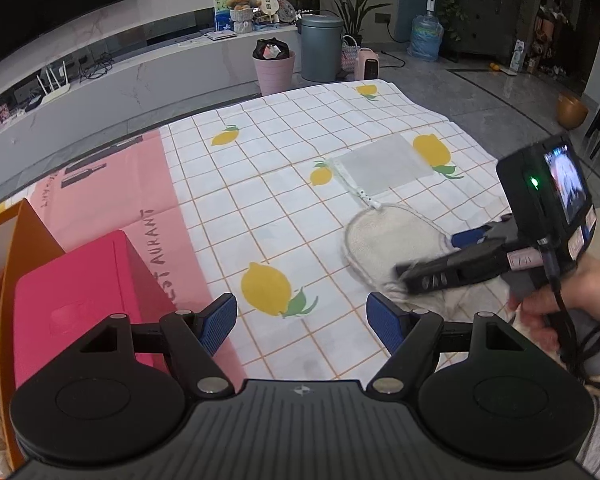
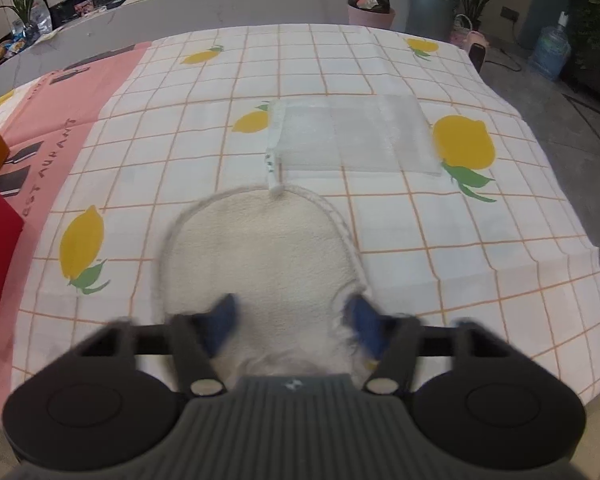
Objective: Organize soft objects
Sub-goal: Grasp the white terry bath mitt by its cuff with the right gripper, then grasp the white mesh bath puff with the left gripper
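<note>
Left tool (image 1: 302,322): spread wide, nothing between its blue pads, hovering over the lemon-print cloth (image 1: 284,184) on the desk.
Right tool (image 2: 292,326): spread, blurred; its pads stood either side of the near end of the fleece piece (image 2: 256,252) and did not press on it. In the left view it lay low over that same piece, held by a hand (image 1: 572,304).
Fleece piece: cream, rounded, with a stitched edge, lying flat near the right front of the cloth.
Mesh bag (image 2: 352,136): flat, clear-white, just beyond the fleece piece, its white tab touching the fleece's far edge; it partly covered a lemon print.
Red box (image 1: 80,300): at the left front, beside an orange box (image 1: 24,240).
Writing: the pink sheet (image 1: 112,200) under the cloth read "AURANT" in dark letters, the start cut off; a smaller line farther back was too small to read.
Tool label: the pink stickers on the right tool's body were unreadable.
</note>
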`<state>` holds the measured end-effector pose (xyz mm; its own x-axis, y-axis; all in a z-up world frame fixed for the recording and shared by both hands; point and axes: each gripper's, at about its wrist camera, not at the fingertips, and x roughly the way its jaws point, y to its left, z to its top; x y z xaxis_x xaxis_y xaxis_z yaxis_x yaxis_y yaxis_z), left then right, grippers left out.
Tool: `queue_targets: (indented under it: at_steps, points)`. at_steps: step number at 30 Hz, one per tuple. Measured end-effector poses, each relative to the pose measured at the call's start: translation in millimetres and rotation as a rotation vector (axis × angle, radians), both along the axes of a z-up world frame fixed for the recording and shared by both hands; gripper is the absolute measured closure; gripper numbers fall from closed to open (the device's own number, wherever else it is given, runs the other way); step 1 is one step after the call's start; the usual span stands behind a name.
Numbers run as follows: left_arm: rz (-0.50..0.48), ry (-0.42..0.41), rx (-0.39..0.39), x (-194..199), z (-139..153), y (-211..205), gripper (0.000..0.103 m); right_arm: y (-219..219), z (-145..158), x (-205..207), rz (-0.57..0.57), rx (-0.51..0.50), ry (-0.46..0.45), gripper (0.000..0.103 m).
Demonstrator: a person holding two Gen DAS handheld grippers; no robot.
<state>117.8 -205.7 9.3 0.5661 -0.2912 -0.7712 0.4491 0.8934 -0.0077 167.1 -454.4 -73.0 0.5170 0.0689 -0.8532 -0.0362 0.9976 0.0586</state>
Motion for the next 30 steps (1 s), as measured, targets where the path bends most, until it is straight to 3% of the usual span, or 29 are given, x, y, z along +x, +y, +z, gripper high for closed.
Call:
queue_targets:
  at_steps: [2, 7, 15, 18, 21, 24, 26, 27, 28, 30]
  points:
    - [0.0, 0.004, -0.011, -0.1, 0.8, 1.4, 0.016, 9.3, -3.5, -0.3, 0.058, 0.004, 0.02, 0.002]
    - [-0.003, -0.006, -0.006, -3.5, 0.3, 6.8, 0.016, 33.0, -12.8, 10.5, 0.104, -0.127, 0.096, 0.002]
    - [-0.02, 0.078, -0.014, 18.9, -13.6, -5.7, 0.016, 28.0, -15.7, 12.3, 0.112, -0.085, 0.108, 0.002]
    - [-0.005, 0.05, 0.026, 34.4, -15.7, -22.2, 0.016, 22.7, -15.1, 10.8, 0.105, -0.071, 0.098, 0.004]
    - [0.005, 0.049, 0.055, 54.0, -21.8, -39.5, 0.016, 18.1, -11.2, 6.3, 0.105, -0.072, 0.076, 0.014]
    - [0.022, 0.091, 0.031, 72.8, -31.3, -54.3, 0.016, 8.9, -7.4, -0.2, 0.103, -0.073, 0.044, 0.031]
    - [0.018, 0.097, 0.024, 80.5, -37.2, -66.3, 0.016, -4.0, -4.2, -5.5, 0.085, -0.075, 0.017, 0.052]
    - [0.013, 0.089, 0.03, 82.6, -40.2, -73.2, 0.016, -14.1, -2.8, -7.3, 0.059, -0.074, 0.006, 0.075]
    - [0.008, 0.081, 0.039, 84.4, -42.3, -79.8, 0.016, -25.7, -1.9, -8.8, 0.033, -0.039, 0.003, 0.08]
    - [-0.01, 0.065, 0.051, 88.7, -47.2, -92.9, 0.016, -44.9, -2.3, -14.0, 0.017, 0.049, -0.02, 0.08]
